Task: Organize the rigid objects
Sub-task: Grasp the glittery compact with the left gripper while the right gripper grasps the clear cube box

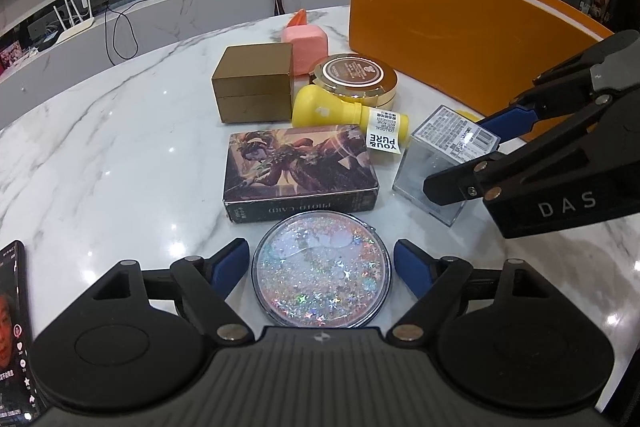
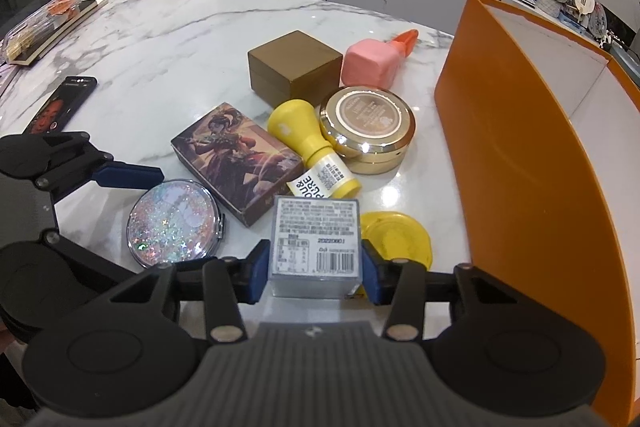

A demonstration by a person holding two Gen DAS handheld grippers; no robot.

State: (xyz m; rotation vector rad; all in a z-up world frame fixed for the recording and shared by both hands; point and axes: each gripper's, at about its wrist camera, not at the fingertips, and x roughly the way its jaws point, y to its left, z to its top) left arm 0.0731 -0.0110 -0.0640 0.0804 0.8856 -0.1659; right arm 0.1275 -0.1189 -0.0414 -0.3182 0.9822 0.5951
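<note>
Left wrist view: the left gripper (image 1: 320,263) stands released, its blue pads set wide to either side of the round glitter compact mirror (image 1: 322,273), which lies flat on the marble table (image 1: 100,155) between them, untouched on both sides. Just beyond lies the photo card box (image 1: 300,173), its long axis running left to right. At right, the right gripper (image 1: 466,157) reaches in from the right and straddles the clear acrylic cube (image 1: 444,165). Right wrist view: the right gripper (image 2: 314,267) is clenched on the clear acrylic cube (image 2: 316,243), both blue pads pressed against its side walls, label and barcode facing up. The orange storage box (image 2: 532,163), the likely destination, stands open just to the right, nearer this hand than the other. A yellow lid (image 2: 394,231) lies between cube and box.
</note>
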